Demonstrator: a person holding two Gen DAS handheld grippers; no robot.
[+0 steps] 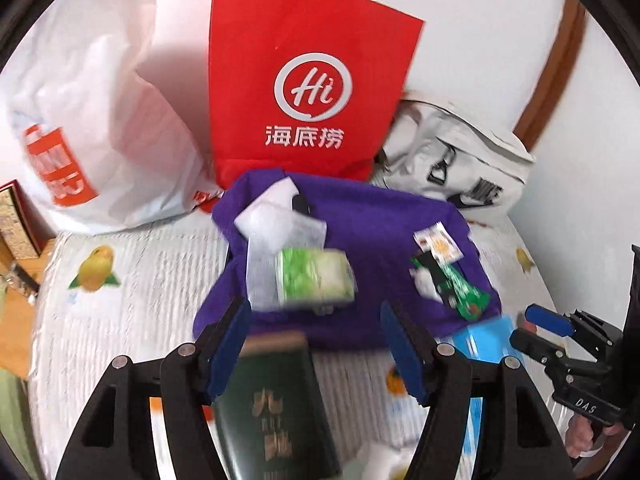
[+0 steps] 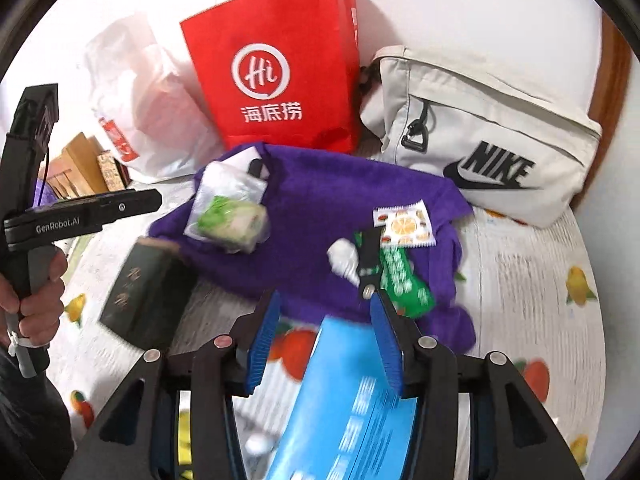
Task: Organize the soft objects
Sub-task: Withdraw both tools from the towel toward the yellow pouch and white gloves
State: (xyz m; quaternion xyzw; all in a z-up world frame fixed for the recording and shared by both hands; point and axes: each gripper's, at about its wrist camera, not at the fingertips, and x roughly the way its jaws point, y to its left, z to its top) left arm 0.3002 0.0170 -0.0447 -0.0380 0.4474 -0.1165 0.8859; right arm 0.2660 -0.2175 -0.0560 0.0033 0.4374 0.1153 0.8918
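A purple cloth [image 1: 360, 240] [image 2: 320, 208] lies on the fruit-print bed cover. On it are a green-and-white packet in clear plastic [image 1: 316, 278] [image 2: 232, 220], an orange-print sachet [image 1: 440, 245] [image 2: 405, 222] and a green wrapper [image 1: 464, 292] [image 2: 404, 276]. A dark green booklet [image 1: 272, 404] [image 2: 148, 292] lies under my open left gripper [image 1: 316, 344], which also shows in the right wrist view [image 2: 132, 204]. A blue packet [image 2: 348, 392] [image 1: 484, 336] lies under my open right gripper [image 2: 324, 336], also seen at the left view's right edge [image 1: 548, 320].
A red paper bag [image 1: 304, 80] [image 2: 276, 68], a white plastic bag [image 1: 92, 128] [image 2: 144, 92] and a white Nike pouch [image 1: 452, 156] [image 2: 480, 132] stand at the back against the wall. Wooden boxes [image 2: 88, 168] sit at the left edge.
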